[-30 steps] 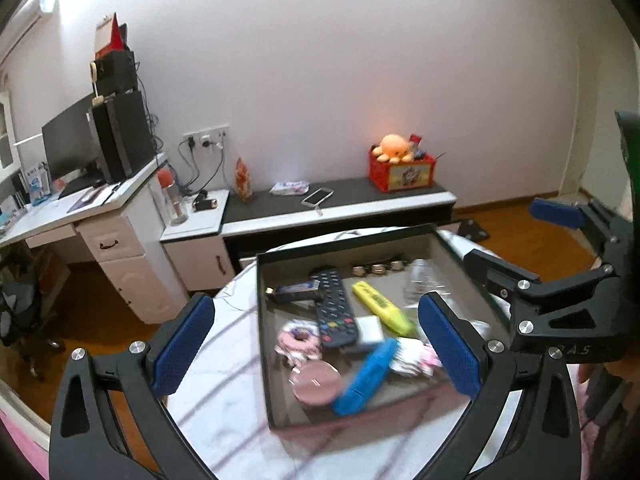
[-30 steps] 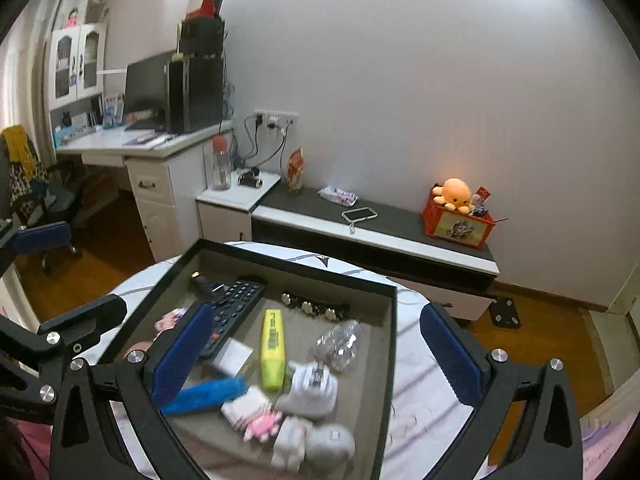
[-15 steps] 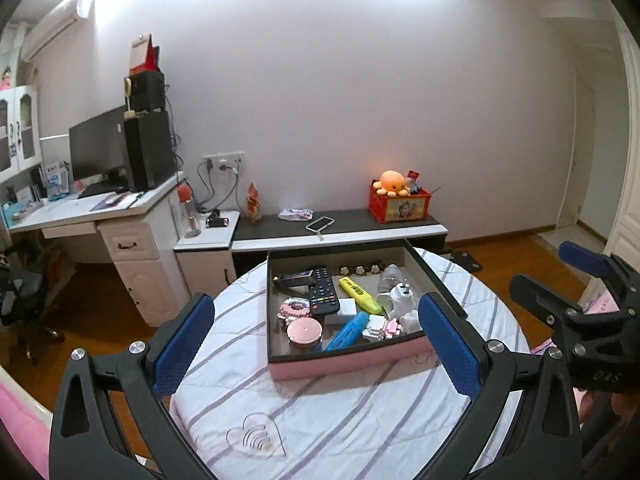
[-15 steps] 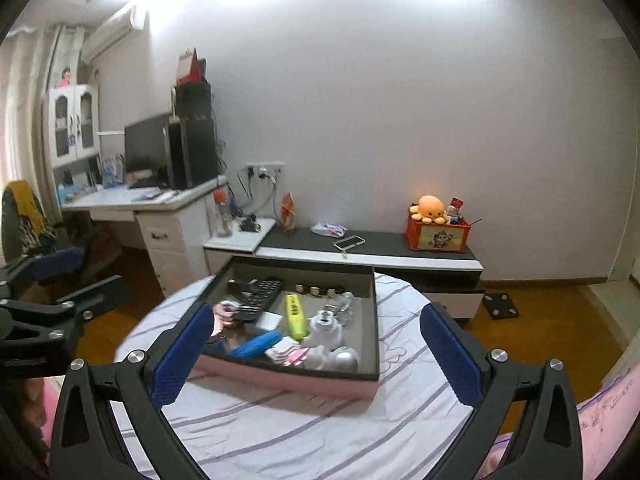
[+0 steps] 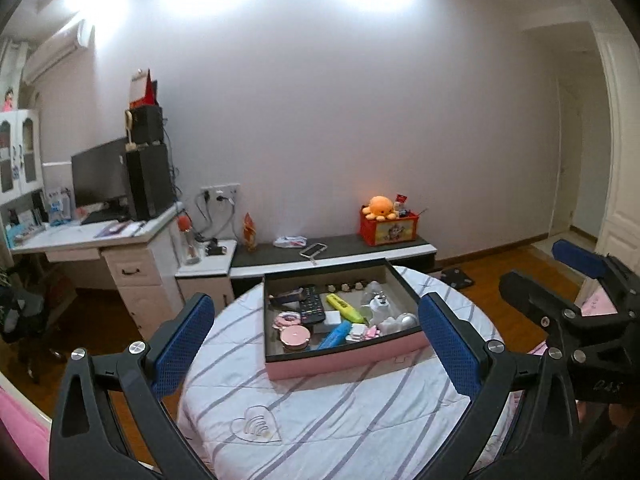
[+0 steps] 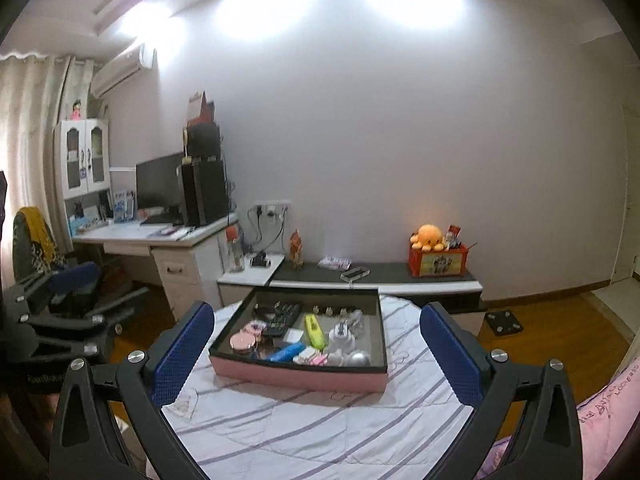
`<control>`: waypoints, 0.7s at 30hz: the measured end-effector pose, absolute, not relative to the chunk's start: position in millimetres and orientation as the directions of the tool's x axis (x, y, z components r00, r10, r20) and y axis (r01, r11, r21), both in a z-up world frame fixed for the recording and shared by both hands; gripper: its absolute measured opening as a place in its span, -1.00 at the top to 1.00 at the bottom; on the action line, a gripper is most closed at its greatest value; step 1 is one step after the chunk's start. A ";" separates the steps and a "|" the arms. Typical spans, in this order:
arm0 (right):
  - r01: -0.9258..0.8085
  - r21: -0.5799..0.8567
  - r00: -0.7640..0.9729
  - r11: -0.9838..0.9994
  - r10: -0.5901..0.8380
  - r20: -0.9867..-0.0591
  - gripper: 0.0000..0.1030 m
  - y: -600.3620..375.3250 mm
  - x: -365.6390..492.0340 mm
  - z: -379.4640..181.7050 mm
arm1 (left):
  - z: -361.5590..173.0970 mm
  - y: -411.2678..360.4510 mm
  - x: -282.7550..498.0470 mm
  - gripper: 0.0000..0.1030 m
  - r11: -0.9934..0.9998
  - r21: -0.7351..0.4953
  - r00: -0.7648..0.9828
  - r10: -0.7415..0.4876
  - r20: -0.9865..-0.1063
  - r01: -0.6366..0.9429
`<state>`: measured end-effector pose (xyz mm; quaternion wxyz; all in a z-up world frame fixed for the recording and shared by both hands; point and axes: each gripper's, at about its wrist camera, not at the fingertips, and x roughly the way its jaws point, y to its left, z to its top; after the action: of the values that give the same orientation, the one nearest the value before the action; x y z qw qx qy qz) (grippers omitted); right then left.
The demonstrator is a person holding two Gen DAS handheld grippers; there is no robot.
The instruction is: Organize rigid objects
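Striped round table (image 5: pixel 360 412): pink box of rigid clutter (image 6: pixel 298 376) now farther off; my left gripper (image 5: pixel 316 350) and right gripper (image 6: pixel 316 350) pulled back, jaws apart, empty. Sorting looks finished.

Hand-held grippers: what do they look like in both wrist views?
Both match. The left hand-held gripper and right hand-held gripper each have black triangulated frame arms with cut-outs, silver round-head screws at the joints, and blue textured pads on the fingers. Faint embossed lettering on the frames is unreadable. No cables or sleeves visible.
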<state>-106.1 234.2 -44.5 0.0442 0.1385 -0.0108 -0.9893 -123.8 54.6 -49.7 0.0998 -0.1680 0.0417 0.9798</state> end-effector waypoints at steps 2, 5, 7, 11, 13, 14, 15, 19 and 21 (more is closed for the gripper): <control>0.085 0.025 -0.959 -0.996 -0.089 -0.268 -1.00 232.8 -102.0 -42.0 | -45.8 54.9 -118.3 -1.00 -0.977 0.049 -0.929 0.180 -0.324 -0.206; 0.084 0.023 -0.963 -0.996 -0.087 -0.253 -1.00 231.9 -94.2 -38.0 | -41.5 55.6 -110.1 -1.00 -0.982 0.051 -0.941 0.161 -0.298 -0.184; 0.071 0.007 -0.970 -0.997 -0.071 -0.233 -1.00 230.5 -88.2 -35.5 | -39.4 56.9 -104.6 -1.00 -0.985 0.064 -0.952 0.140 -0.273 -0.163; 0.040 -0.030 -0.980 -0.999 -0.034 -0.198 -1.00 226.3 -77.4 -29.9 | -34.9 59.2 -91.5 -1.00 -0.987 0.086 -0.971 0.113 -0.210 -0.133; 0.036 -0.030 -0.984 -0.999 -0.030 -0.176 -1.00 226.6 -71.2 -27.9 | -33.1 58.7 -86.0 -1.00 -0.988 0.082 -0.978 0.112 -0.178 -0.128; 0.037 -0.026 -0.985 -0.999 -0.033 -0.167 -1.00 227.5 -69.2 -26.6 | -32.3 57.6 -83.5 -1.00 -0.989 0.075 -0.980 0.117 -0.162 -0.131; 0.040 -0.023 -0.986 -0.999 -0.036 -0.164 -1.00 228.0 -68.2 -25.7 | -31.9 57.0 -81.4 -1.00 -0.989 0.067 -0.981 0.122 -0.152 -0.134; 0.033 -0.031 -0.993 -0.999 -0.029 -0.117 -1.00 227.9 -58.3 -23.9 | -33.8 56.4 -76.9 -1.00 -0.991 0.043 -0.983 0.119 -0.137 -0.126; 0.027 -0.036 -0.994 -0.999 -0.023 -0.108 -1.00 227.4 -55.1 -22.9 | -34.0 56.6 -77.2 -1.00 -0.992 0.038 -0.983 0.118 -0.144 -0.124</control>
<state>-55.1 227.4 -22.9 0.0124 0.0540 0.0186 -0.9983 -77.2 56.6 -34.0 0.0609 -0.0710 0.0233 0.9953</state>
